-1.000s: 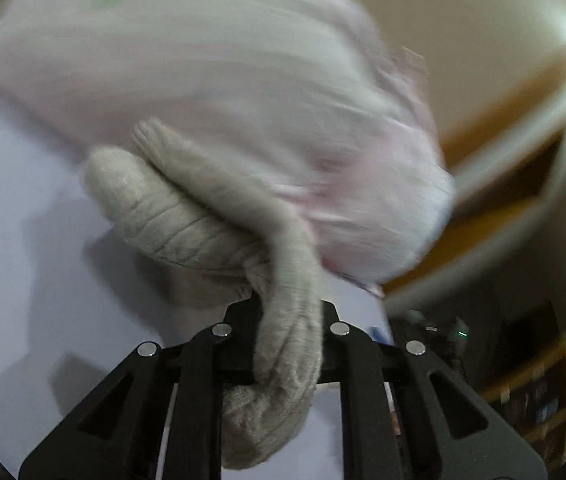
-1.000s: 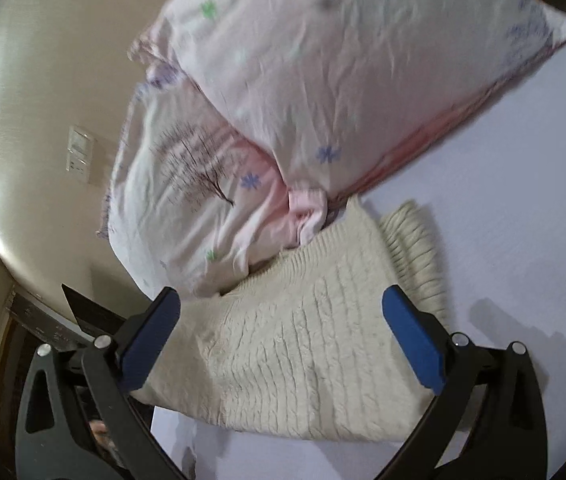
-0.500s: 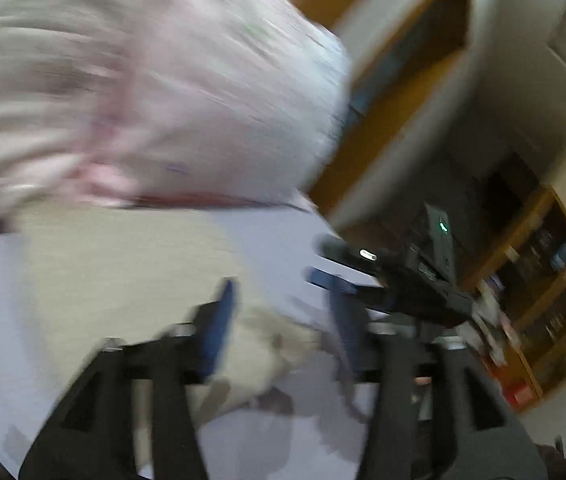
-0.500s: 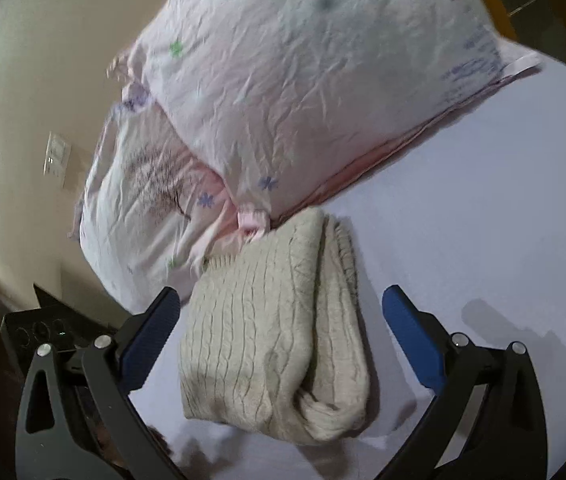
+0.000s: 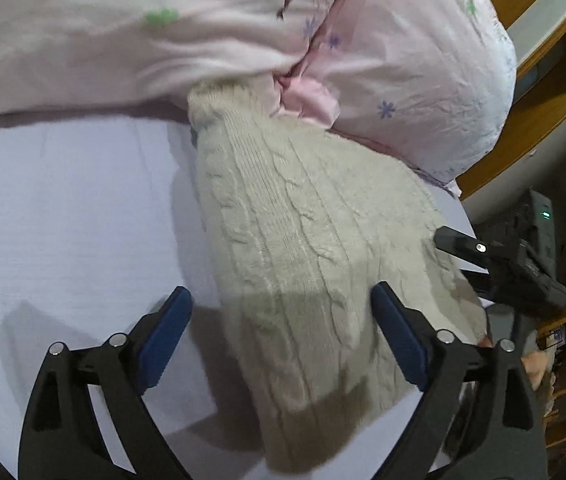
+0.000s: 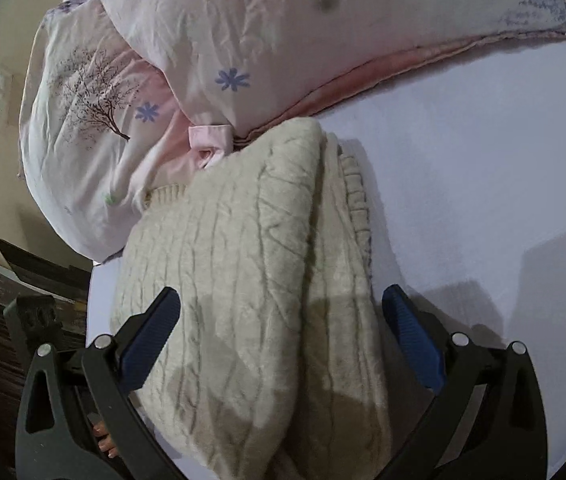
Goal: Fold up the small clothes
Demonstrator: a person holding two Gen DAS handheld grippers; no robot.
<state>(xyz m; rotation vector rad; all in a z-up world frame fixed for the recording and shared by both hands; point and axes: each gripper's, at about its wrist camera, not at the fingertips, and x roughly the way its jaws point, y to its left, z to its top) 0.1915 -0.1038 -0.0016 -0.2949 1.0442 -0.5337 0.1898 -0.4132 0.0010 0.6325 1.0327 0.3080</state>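
A cream cable-knit sweater lies folded into a long bundle on the pale lilac sheet; it also shows in the right wrist view. Its far end touches the pink pillows. My left gripper is open and empty, held just above the sweater's near end. My right gripper is open and empty, also over the sweater's near end. The right gripper's black tip shows at the sweater's right edge in the left wrist view.
Two pink flowered pillows lie against the sweater's far end; they also show in the left wrist view. A wooden headboard and shelves stand to the right. The bed edge drops off at the left of the right wrist view.
My left gripper let go of the sweater end it held and opened. The sweater went from spread flat to a folded bundle. Both grippers now hover over it.
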